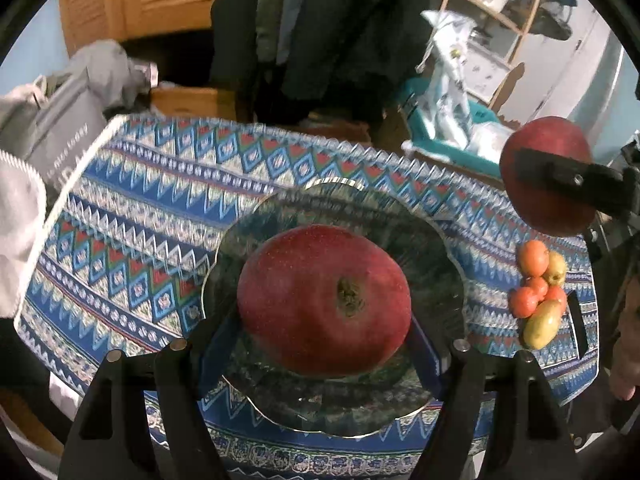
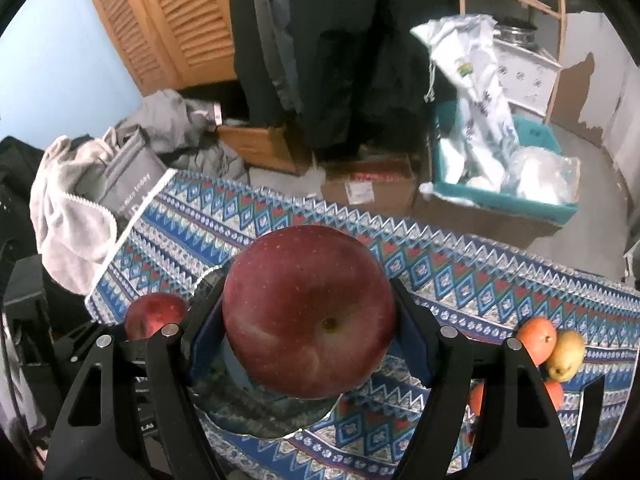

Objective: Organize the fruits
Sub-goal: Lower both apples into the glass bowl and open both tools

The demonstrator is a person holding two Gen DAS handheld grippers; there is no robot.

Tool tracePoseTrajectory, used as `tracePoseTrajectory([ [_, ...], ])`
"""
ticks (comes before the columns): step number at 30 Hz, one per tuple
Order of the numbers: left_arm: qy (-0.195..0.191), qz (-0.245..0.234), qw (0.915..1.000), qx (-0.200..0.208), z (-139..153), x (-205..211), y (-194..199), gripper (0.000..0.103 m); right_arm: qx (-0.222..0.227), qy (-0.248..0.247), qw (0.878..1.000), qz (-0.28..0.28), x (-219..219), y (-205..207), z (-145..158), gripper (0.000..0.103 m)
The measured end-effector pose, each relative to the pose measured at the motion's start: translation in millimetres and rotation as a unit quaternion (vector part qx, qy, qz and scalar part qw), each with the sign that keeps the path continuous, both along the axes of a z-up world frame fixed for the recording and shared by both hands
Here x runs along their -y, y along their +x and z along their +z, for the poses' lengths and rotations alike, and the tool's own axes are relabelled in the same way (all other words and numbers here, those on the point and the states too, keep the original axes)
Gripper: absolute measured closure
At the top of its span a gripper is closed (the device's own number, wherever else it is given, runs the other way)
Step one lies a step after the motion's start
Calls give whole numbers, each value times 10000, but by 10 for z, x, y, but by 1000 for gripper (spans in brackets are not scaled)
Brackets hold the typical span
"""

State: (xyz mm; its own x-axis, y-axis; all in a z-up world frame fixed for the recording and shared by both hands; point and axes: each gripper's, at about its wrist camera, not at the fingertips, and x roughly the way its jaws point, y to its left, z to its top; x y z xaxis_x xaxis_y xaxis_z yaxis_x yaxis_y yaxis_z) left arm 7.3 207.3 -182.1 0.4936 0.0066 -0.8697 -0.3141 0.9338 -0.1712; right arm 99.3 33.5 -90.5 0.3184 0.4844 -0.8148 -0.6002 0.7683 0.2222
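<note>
**A:** Look at your left gripper [image 1: 324, 344] first. What are its tongs doing?

**B:** They are pinching a big red apple [image 1: 324, 300]. You can see the blue pads against its left and right flanks, with the stem end facing the camera. You hold it above the glass plate [image 1: 448, 264], which sits on the patterned cloth [image 1: 160, 208]; I cannot tell whether the apple touches the plate.

**A:** And your right gripper [image 2: 310, 344]?

**B:** Its tongs are clamped on a second red apple [image 2: 310, 312], one pad on each side. In the left camera that apple hangs at the far right, off the cloth's far edge, with one black finger [image 1: 568, 184] across it.

**A:** Where are the other fruits?

**B:** A cluster of small fruits [image 1: 540, 292], orange-red and yellow-green, lies on the cloth to the right of the plate, near the right edge. They touch one another and stand apart from the plate.

**A:** Anything else close by?

**B:** A grey bag [image 2: 132, 184] and a pale towel [image 2: 68, 224] lie beyond the cloth's left end.
</note>
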Motion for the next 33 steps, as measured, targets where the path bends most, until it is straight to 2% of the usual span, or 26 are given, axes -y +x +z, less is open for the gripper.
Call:
tracePoseTrajectory([
  [11,-144,204,9980,-578,-486,-85,80,25,-555,-376,9973,299,-234,-17,-567,28],
  [19,-206,296,9961,-802,-658,-110,69,24,-797,-604,9938,485,-313,-50,-853,28],
  [23,-280,304,9937,-1037,-790,-122,67,25,-897,-708,9921,527,-321,-76,-959,28],
  [28,-331,278,9960,-776,-696,-132,60,30,-958,-818,9905,558,-337,-95,-1059,28],
  [30,-188,322,9965,-751,-650,-141,56,30,-983,-837,9900,559,-338,-94,-1085,28],
  [33,-314,466,9954,-774,-637,-212,20,30,-1028,-828,9898,543,-335,-89,-1107,28],
])
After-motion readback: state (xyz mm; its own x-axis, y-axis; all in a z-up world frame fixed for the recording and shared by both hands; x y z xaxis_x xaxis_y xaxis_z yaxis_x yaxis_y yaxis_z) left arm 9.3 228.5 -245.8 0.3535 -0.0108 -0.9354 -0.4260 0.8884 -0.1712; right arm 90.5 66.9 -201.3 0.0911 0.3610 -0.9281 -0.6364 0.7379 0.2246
